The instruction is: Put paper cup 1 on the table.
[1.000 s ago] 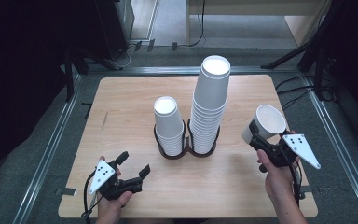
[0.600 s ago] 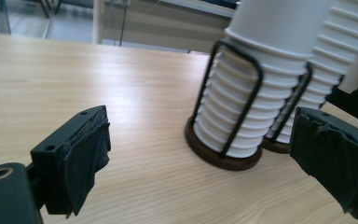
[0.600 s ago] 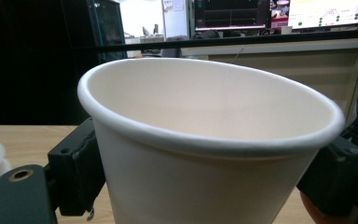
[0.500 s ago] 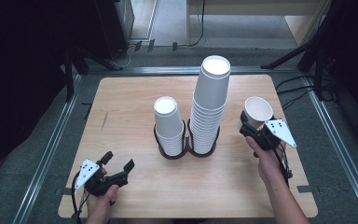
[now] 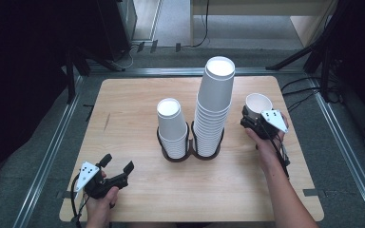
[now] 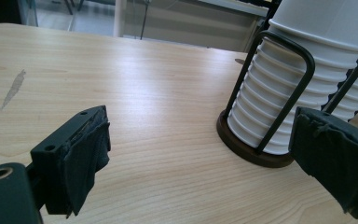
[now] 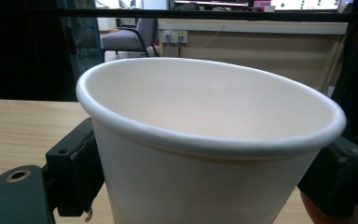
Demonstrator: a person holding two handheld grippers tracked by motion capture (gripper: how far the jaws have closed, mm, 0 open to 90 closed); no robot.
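Right gripper: held a single white paper cup upright, mouth up, a jaw on either side of its wall; jaws had just been opening slightly, cup between them.
Cup position: just right of the tall stack of white paper cups, over the light wooden worktop.
Left gripper: jaws wide apart, nothing between them, low at the near-left corner.
Short stack of white paper cups: seated in the black wire double holder beside the tall stack.
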